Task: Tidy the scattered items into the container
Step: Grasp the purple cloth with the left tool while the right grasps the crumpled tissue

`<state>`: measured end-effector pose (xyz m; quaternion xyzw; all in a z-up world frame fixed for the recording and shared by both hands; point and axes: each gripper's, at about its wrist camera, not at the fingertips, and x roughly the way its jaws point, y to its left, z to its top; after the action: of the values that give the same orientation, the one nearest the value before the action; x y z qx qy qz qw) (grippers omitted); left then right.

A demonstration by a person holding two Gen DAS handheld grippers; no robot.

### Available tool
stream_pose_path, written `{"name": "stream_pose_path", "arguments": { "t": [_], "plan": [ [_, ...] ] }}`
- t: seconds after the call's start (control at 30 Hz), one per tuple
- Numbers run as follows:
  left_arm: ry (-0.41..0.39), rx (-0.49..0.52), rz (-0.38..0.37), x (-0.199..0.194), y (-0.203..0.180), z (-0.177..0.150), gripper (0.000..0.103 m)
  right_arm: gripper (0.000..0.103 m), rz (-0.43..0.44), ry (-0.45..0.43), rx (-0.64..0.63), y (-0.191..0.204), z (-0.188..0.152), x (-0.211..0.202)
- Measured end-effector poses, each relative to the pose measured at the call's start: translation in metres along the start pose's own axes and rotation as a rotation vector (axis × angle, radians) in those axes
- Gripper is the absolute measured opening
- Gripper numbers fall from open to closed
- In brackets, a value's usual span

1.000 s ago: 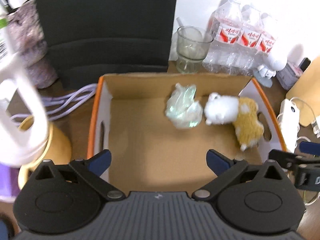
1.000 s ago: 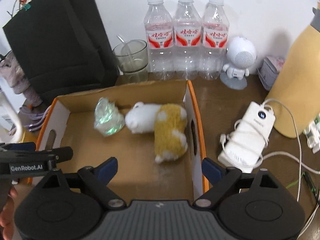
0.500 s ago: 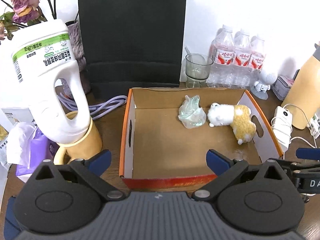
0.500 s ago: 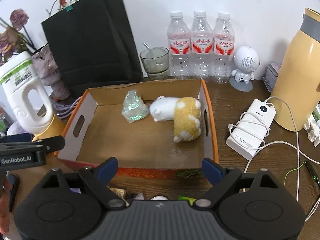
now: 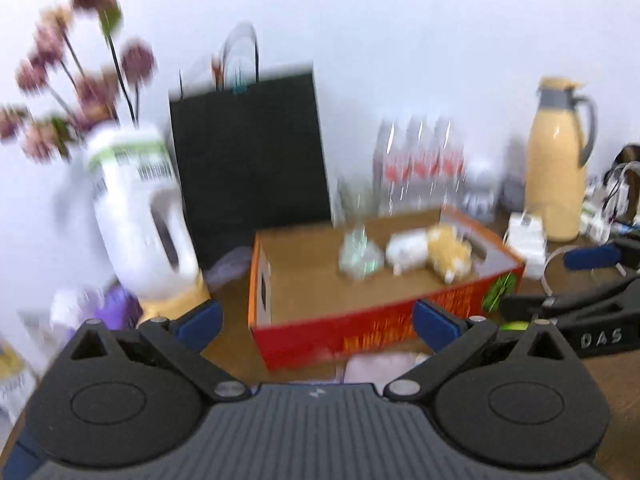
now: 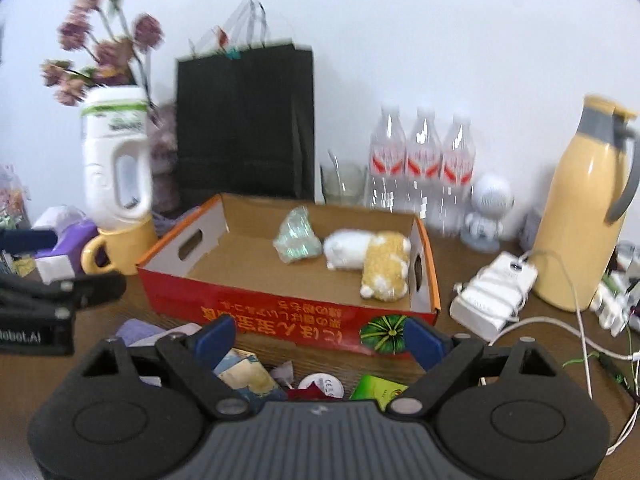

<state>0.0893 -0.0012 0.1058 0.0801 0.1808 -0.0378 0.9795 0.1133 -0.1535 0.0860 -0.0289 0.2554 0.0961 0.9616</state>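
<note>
A: Why did we hold both grippers wide and empty?

B: Loose items [image 6: 256, 376] lay before the box [image 6: 288, 312]; our right gripper [image 6: 316, 340] and left gripper [image 5: 316, 320] faced it, toy [image 6: 368, 264] inside.

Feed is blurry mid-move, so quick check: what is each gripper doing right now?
Left gripper: open, nothing between its fingers.
Right gripper: open, empty, above the scattered items in front of the box.

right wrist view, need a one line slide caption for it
Open right gripper hovers over small scattered items before the cardboard box, which already holds a plush toy and crumpled wrapper.
</note>
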Motion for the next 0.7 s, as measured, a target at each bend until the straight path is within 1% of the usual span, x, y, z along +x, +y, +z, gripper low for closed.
{"name": "stream_pose_path", "arguments": {
  "t": [0.07, 0.1, 0.2, 0.27, 0.37, 0.53, 0.63, 0.7],
  "plan": [
    [-0.08, 0.023, -0.011, -0.016, -0.005, -0.015, 0.103, 0.091, 0.005, -0.042, 0.0, 0.005, -0.012, -0.011],
    [-0.098, 0.034, -0.002, -0.022, -0.009, -0.021, 0.103, 0.091, 0.01, -0.056, 0.004, 0.007, -0.019, -0.017],
    [-0.105, 0.078, 0.045, -0.038, -0.024, -0.039, 0.103, 0.091, 0.031, -0.08, 0.026, 0.013, -0.04, -0.031],
    [-0.097, 0.083, 0.041, -0.049, -0.029, -0.053, 0.103, 0.091, 0.011, -0.08, 0.034, 0.019, -0.054, -0.039],
    [-0.049, 0.068, 0.025, -0.062, -0.034, -0.069, 0.103, 0.091, 0.018, -0.037, 0.048, 0.025, -0.075, -0.046],
    [0.066, -0.085, -0.02, -0.078, -0.024, -0.086, 0.103, 0.091, 0.015, 0.004, 0.089, 0.03, -0.099, -0.065],
    [0.13, -0.13, 0.001, -0.083, -0.021, -0.1, 0.103, 0.091, 0.001, 0.041, 0.077, 0.033, -0.114, -0.075],
    [0.15, -0.149, -0.004, -0.088, -0.017, -0.108, 0.103, 0.091, 0.001, 0.081, 0.086, 0.033, -0.123, -0.078]
  ]
}}
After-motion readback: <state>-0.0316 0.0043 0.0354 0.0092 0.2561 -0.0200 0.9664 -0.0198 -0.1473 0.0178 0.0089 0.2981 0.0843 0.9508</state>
